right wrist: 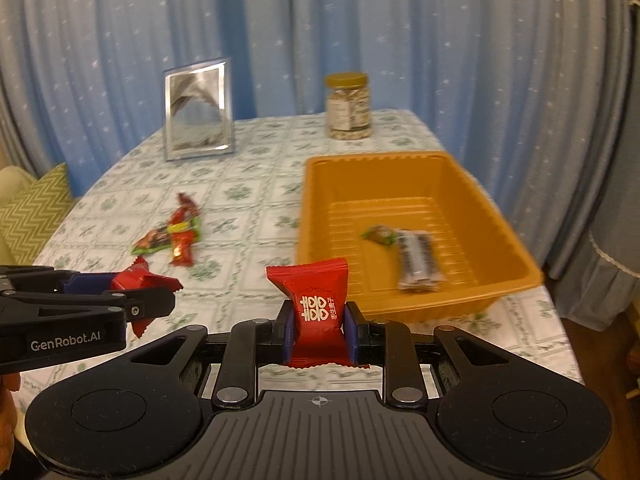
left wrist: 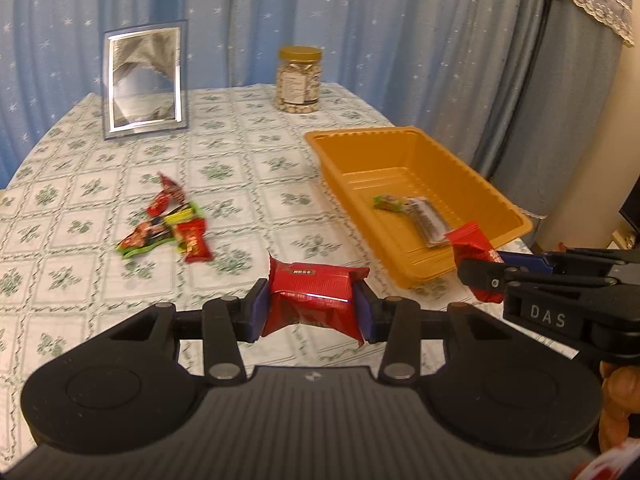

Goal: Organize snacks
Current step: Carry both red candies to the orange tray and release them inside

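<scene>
My left gripper (left wrist: 312, 304) is shut on a red wrapped candy (left wrist: 314, 292), held above the tablecloth, left of the orange tray (left wrist: 516, 216). My right gripper (right wrist: 318, 322) is shut on another red candy (right wrist: 316, 304) with white characters, upright between the blue pads, just before the tray's near rim (right wrist: 424, 308). Each gripper shows in the other's view: the right gripper (left wrist: 486, 266) with its candy, the left gripper (right wrist: 132, 288) with its candy. Inside the tray lie a green-ended snack (right wrist: 378, 235) and a silver-wrapped bar (right wrist: 418, 258). A pile of several red and green snacks (left wrist: 166, 224) lies on the table.
A mirror frame (left wrist: 145, 84) and a gold-lidded jar (left wrist: 299, 80) stand at the back of the table (left wrist: 256, 168). Blue curtains hang behind. A cushion (right wrist: 36, 212) shows at the left, beyond the table edge. A hand (left wrist: 618, 404) holds the right gripper.
</scene>
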Motion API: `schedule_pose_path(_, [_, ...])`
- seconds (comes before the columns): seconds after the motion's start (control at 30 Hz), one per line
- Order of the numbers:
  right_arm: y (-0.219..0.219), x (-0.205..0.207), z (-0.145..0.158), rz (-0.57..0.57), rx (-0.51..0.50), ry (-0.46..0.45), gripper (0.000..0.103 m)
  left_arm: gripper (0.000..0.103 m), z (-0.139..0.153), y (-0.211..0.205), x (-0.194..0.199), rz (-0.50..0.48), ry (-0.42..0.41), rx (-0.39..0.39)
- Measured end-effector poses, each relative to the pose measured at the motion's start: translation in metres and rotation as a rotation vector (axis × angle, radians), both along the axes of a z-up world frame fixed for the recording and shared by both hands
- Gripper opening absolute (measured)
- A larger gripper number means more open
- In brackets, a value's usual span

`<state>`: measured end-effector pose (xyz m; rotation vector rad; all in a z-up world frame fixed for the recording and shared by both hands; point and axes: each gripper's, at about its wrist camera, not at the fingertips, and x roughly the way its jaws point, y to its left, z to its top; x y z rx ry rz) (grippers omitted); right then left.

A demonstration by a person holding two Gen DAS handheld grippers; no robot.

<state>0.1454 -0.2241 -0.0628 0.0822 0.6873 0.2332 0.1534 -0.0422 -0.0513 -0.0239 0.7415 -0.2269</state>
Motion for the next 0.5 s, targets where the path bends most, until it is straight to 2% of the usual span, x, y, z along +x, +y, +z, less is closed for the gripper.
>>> schedule_pose_path(0.5, [-0.052, 0.018, 0.009, -0.110, 0.001, -0.008, 0.026, 0.041, 0.010, -0.053, 0.032, -0.096, -0.024, -0.029])
